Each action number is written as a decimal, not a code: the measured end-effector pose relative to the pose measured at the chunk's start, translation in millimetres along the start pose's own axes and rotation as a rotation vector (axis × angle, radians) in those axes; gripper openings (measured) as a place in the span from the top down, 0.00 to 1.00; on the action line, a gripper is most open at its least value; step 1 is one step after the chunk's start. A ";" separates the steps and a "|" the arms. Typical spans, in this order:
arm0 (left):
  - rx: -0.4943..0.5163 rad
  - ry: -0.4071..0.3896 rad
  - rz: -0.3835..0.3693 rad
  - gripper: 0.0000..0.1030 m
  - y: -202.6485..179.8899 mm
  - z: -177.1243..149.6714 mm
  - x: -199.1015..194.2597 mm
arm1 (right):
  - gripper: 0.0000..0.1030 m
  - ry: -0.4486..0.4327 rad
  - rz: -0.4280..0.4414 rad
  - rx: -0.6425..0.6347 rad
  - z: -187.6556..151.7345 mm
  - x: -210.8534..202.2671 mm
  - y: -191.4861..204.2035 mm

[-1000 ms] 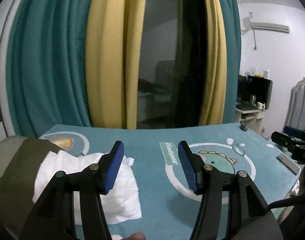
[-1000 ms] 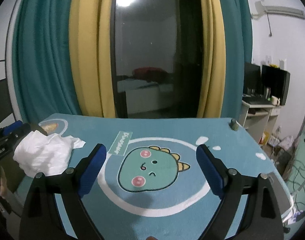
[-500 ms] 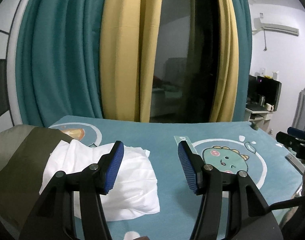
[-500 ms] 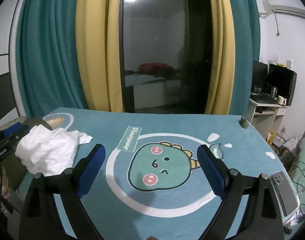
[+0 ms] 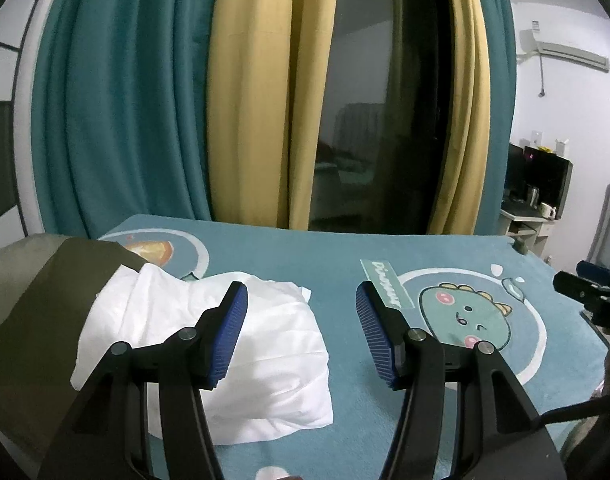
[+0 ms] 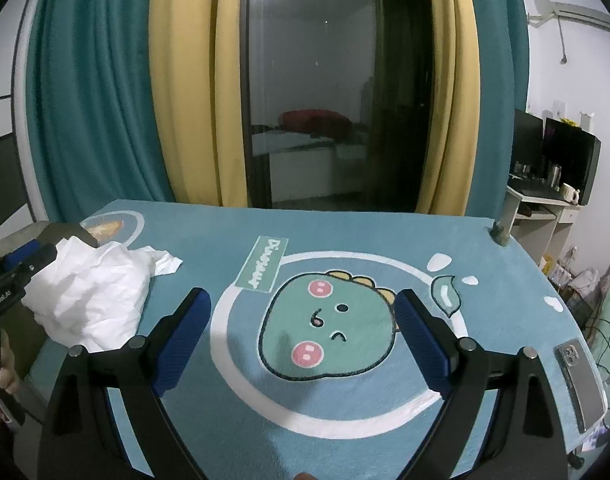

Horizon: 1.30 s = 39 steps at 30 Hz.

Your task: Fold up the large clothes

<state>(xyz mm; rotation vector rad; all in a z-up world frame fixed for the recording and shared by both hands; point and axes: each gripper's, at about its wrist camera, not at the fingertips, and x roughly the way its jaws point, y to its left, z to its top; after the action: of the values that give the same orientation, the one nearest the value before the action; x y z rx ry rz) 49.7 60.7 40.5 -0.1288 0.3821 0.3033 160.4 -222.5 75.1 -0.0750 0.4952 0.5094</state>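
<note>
White garment (image 5: 233, 344), crumpled at lower left, could be bunched if several layers are caught; both tongs (image 5: 301, 336) (image 6: 301, 340) are held apart, empty.

Left gripper (image 5: 301, 304) hanging above a teal dinosaur-print mat (image 5: 345, 256), jaws standing apart, nothing between the blue pads (image 5: 229, 340). A crumpled white garment (image 5: 273, 360) is lying on the mat, under and behind the left finger, its far edge resting against an olive-brown garment (image 5: 37, 320) at the left. Dinosaur face (image 5: 465, 312) is showing beyond the right finger. The right gripper (image 5: 585, 292) is poking in at the right edge. Teal and yellow curtains (image 5: 245, 100) are hanging behind, framing a dark glass door (image 5: 377, 120).
</note>
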 end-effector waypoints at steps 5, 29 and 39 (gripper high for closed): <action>0.002 0.001 -0.007 0.42 -0.7 -0.5 0.1 | 0.10 0.014 0.001 0.002 -0.8 3.6 1.0; 0.007 0.003 -0.020 0.42 -4.9 -1.6 -4.9 | 0.10 0.008 0.003 0.015 -3.0 -1.5 3.1; 0.008 0.002 -0.020 0.42 -4.3 -1.8 -6.3 | 0.10 0.011 0.004 0.017 -5.4 -3.4 2.4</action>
<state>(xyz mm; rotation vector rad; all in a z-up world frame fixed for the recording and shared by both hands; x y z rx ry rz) 44.8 54.5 41.5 -0.1255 0.3839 0.2815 154.4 -223.0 72.1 -0.0605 0.5100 0.5092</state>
